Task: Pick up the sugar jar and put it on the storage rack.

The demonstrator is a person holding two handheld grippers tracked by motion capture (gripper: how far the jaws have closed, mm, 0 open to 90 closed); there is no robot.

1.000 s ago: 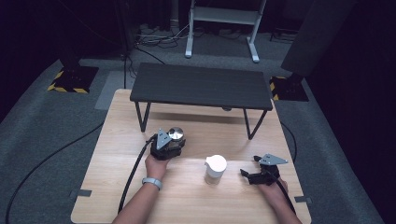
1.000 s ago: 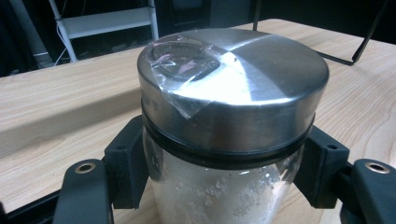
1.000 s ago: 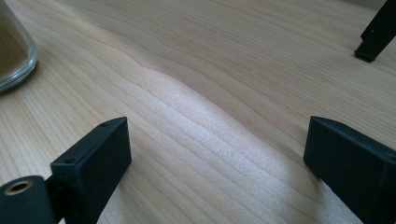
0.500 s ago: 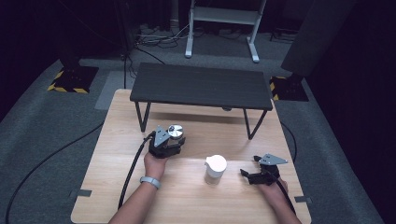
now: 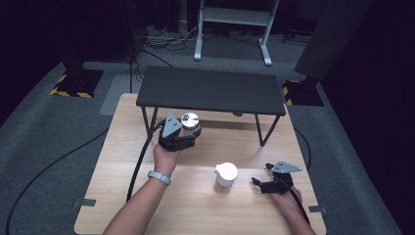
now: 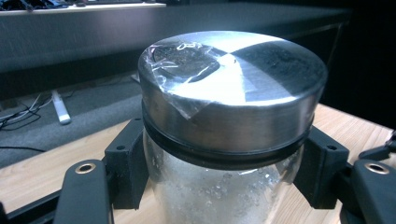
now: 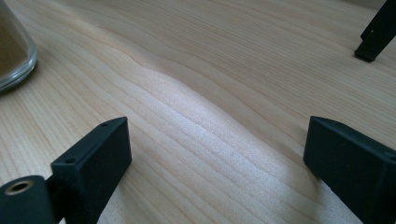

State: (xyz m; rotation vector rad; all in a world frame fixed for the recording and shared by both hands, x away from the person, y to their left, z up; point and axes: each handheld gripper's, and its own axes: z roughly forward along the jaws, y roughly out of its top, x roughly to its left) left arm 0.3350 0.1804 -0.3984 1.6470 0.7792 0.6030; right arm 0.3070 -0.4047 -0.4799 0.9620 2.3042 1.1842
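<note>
My left gripper [image 5: 187,133] is shut on a glass jar [image 5: 190,125] with a shiny steel lid, held above the wooden table [image 5: 122,161] in front of the black shelf. In the left gripper view the black pads [image 6: 125,170] press on the jar [image 6: 224,112] just under its lid, on both sides. My right gripper [image 5: 259,184] rests low on the table at the right, open, with bare wood between its jaws [image 7: 215,158]. A second jar [image 5: 226,174] with a white lid stands to its left; its glass base with brown contents [image 7: 13,51] is at the left edge of the right gripper view.
A low black shelf [image 5: 210,90] on thin legs stands across the back of the table; one leg's foot [image 7: 371,39] is near the right gripper. A black cable [image 5: 139,164] trails from the left gripper off the table's front. Grey carpet surrounds the table.
The left gripper has lifted the steel-lidded jar up off the table, and it now sits higher in the high view, nearer the black shelf. The right gripper and the white-lidded jar have not moved.
</note>
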